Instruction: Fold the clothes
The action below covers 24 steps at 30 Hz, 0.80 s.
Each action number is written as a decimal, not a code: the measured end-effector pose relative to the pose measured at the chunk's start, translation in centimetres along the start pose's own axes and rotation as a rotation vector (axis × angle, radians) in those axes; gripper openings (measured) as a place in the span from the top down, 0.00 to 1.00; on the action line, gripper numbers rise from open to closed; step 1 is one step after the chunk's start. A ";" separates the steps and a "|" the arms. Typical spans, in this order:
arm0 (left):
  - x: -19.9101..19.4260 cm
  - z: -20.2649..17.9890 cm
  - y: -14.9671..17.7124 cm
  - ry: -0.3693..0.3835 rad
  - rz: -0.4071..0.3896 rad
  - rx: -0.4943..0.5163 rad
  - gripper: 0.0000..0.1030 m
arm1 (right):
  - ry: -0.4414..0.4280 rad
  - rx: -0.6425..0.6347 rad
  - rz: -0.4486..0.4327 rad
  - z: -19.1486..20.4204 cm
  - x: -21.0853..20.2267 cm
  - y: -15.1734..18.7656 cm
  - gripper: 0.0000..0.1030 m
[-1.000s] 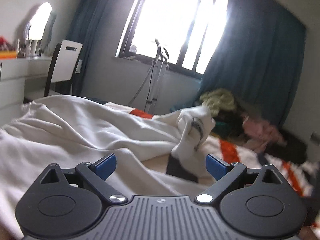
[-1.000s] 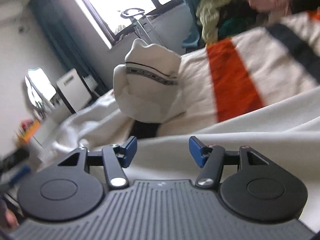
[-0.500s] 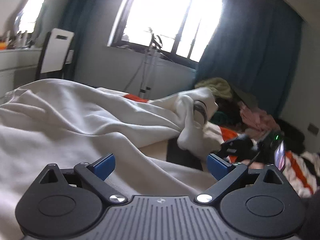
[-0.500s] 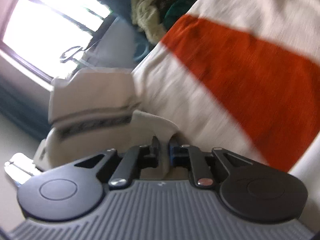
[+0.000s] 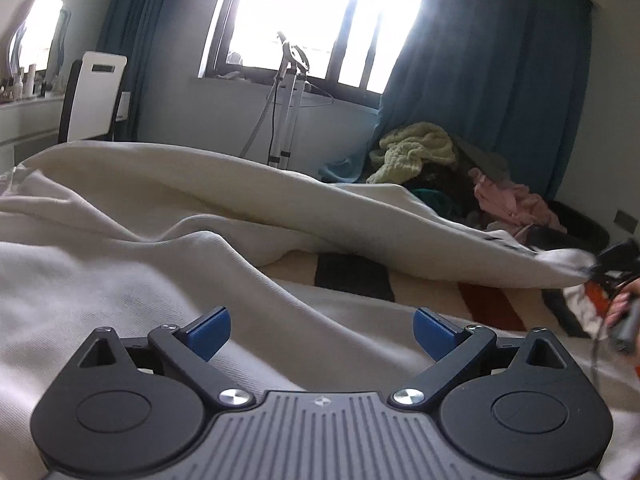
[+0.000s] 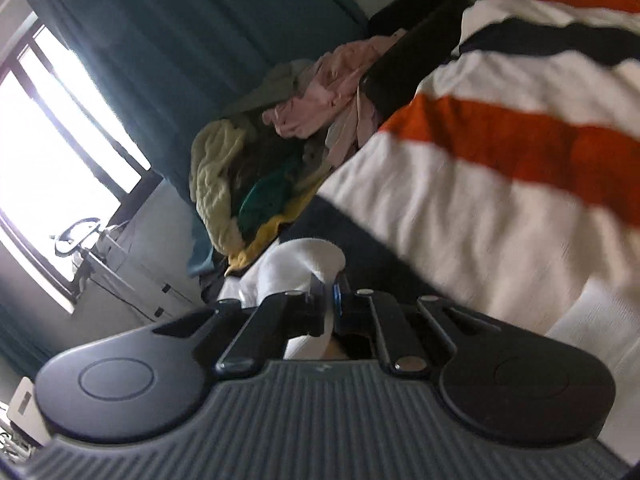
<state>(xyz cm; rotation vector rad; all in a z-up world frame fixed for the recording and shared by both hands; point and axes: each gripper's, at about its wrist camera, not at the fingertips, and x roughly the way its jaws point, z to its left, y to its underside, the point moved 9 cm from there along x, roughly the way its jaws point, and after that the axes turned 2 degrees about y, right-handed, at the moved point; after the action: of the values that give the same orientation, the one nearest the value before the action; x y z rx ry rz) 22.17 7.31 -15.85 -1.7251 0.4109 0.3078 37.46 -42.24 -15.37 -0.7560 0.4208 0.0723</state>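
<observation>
Stretched out now, the cream sleeve [image 5: 400,236] that stood bunched upright a second ago runs low and long across the striped bed cover [image 5: 492,308], drawn toward the right edge of the left wrist view. At its far end the right gripper [image 5: 612,264] shows as a dark, blurred shape, with part of a hand [image 5: 620,308] just below it.

In the right wrist view the right gripper's [image 6: 329,300] fingers [image 6: 316,308], apart a second ago, are clenched on the white cuff [image 6: 296,268] of the garment; the fabric bulges out in front of the pads and is pinched between them. Beyond the cuff the bed cover's [image 6: 480,184] orange, white and dark stripes are motion-blurred.

The left gripper [image 5: 322,330] hangs low over the cream garment [image 5: 100,280], whose body lies spread across the near side of the bed cover. Its blue-padded fingers [image 5: 210,332] stand wide apart with nothing gripped; the cloth lies under and ahead of them, and I cannot tell whether they touch it.

Past the far end of the bed cover a pile of clothes [image 5: 432,160] sits heaped against the blue curtain [image 5: 500,92], a yellow-green knit on top and pink cloth beside it. A garment steamer stand [image 5: 288,96] rises beyond the bed cover under the bright window [image 5: 312,20], and a white chair [image 5: 96,96] stands off to the left of the bed cover.
</observation>
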 end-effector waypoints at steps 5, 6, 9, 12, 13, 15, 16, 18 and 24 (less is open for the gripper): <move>0.9 0.3 0.0 -0.036 -0.007 0.018 0.04 | -0.059 0.056 -0.053 -0.6 -2.7 -2.0 0.93; 1.0 0.3 0.0 -0.039 -0.009 0.022 0.04 | -0.068 0.058 -0.075 -0.5 -3.2 -2.6 0.93; 1.0 0.2 0.0 -0.038 -0.017 0.033 0.04 | -0.074 0.060 -0.124 -0.4 -4.4 -4.5 0.93; 0.9 0.0 -0.1 -0.026 -0.027 0.041 0.04 | -0.059 0.017 -0.145 -0.7 -5.8 -5.0 0.93; 0.8 0.0 -0.2 -0.022 -0.034 0.044 0.04 | -0.065 0.000 -0.152 -0.4 -6.5 -5.1 0.93; 0.5 -0.2 -0.4 -0.017 -0.050 0.052 0.04 | -0.094 -0.024 -0.174 0.6 -8.6 -5.4 0.93; 0.3 -0.3 -0.5 -0.018 -0.057 0.054 0.04 | -0.108 -0.036 -0.185 1.1 -9.6 -5.5 0.93; -0.1 -0.3 -0.7 -0.016 -0.067 0.051 0.04 | -0.151 -0.074 -0.237 2.6 -12.5 -6.0 0.93; -1.2 0.4 -1.3 0.002 -0.074 -0.014 0.04 | -0.095 -0.211 -0.294 3.5 -15.6 -5.4 0.92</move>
<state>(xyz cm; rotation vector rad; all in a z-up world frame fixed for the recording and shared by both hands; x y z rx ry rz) 21.71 8.05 -14.25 -1.7501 0.3458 0.2559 25.51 -42.52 -3.39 -1.0107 0.2099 -0.1241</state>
